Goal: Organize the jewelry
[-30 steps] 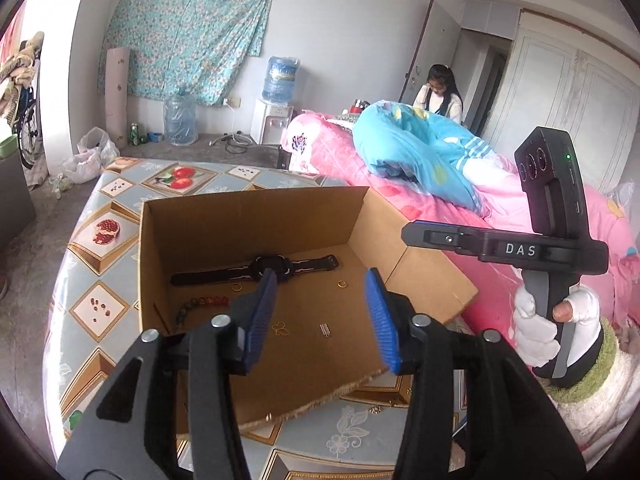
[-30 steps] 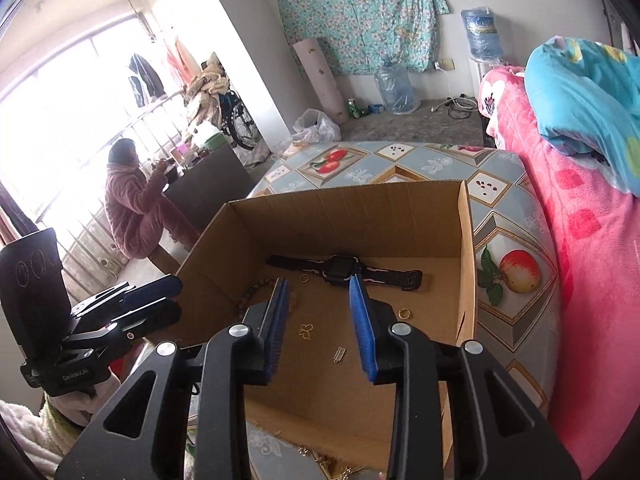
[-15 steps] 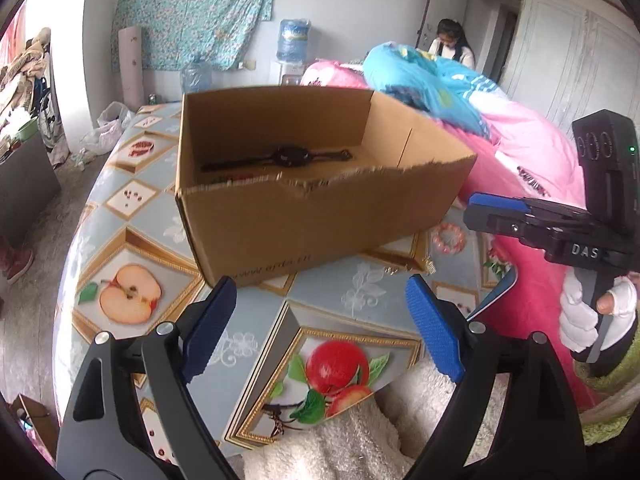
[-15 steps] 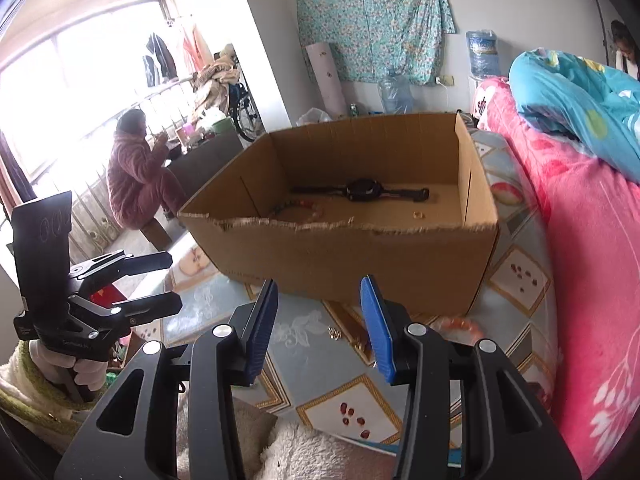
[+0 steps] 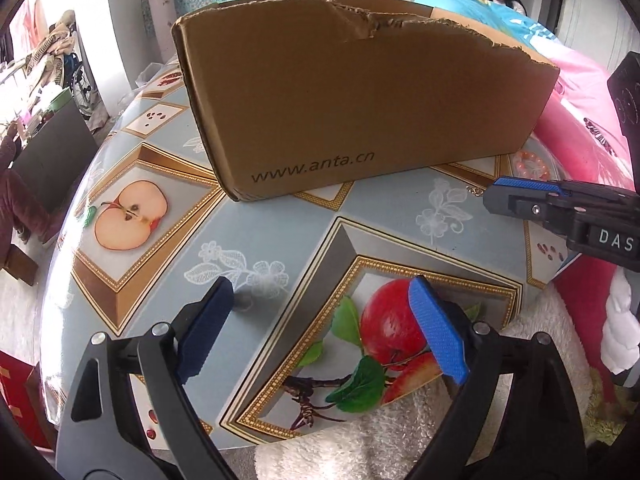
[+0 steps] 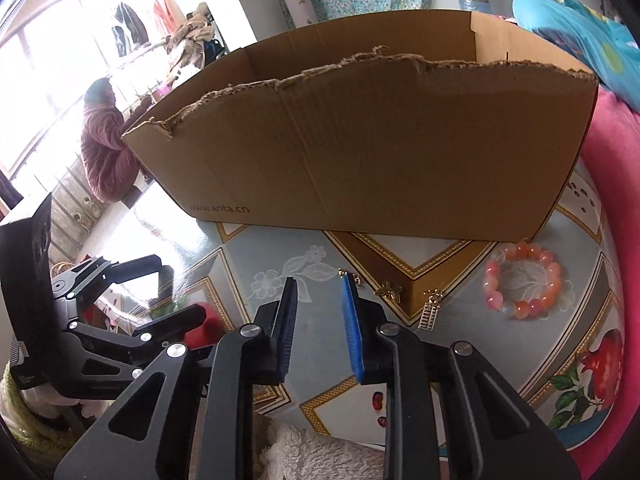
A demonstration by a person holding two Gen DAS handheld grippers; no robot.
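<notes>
- The right gripper [image 6: 318, 284] narrows its empty jaws; a small gold charm [image 6: 347, 277] lies just beyond its tips, near the table's [image 6: 304, 320] front edge.
- The left gripper [image 5: 320, 294] opens wide over bare table.
- The bead bracelet [image 6: 524, 286] lies beside the cardboard box [image 6: 380, 152].

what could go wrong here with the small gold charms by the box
1. The gold charms lie flat on the table and are tiny. The right tool, its jaws closing with nothing between them, may slide over one or flick it away.
2. They sit close to the box, so the tool could bump its wall.
3. The bead bracelet lies near the table's edge by the bed; a nudge might roll it off.
</notes>
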